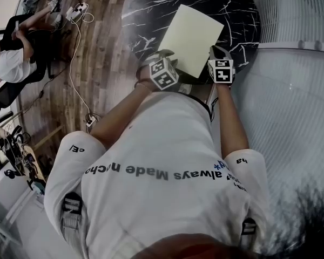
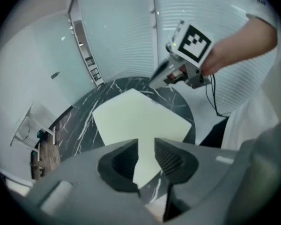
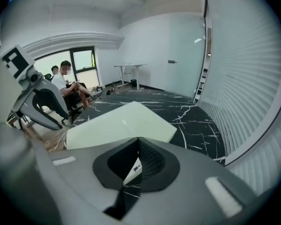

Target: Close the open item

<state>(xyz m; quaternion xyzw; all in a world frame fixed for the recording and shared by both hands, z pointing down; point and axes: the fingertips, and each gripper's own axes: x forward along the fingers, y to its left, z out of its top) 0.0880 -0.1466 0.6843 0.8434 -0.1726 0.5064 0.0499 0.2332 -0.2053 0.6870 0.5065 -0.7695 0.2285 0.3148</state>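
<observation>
1. On the black marble table (image 1: 151, 4), the pale folder (image 1: 191, 39) lies flat with its near edge towards me. Its cover looks down already, or very nearly.
2. My left gripper (image 2: 144, 144) has its jaws moderately apart. The folder's near corner sits in the gap, and neither pad presses on it.
3. My right gripper (image 3: 138, 139) has its jaws drawn together at the tips. They appear to pinch the other near corner, with a sliver of pale card showing between the pads.
4. I judge the folder to be light, thin and fairly stiff, card rather than cloth. It should bend before it tears, but a hard pinch could crease it.
5. The polished table looks slick, so I expect the folder to slide if pushed sideways.
6. I would hold it by the near corners, close to the edge. To finish closing it, I would press down flat rather than drag.
</observation>
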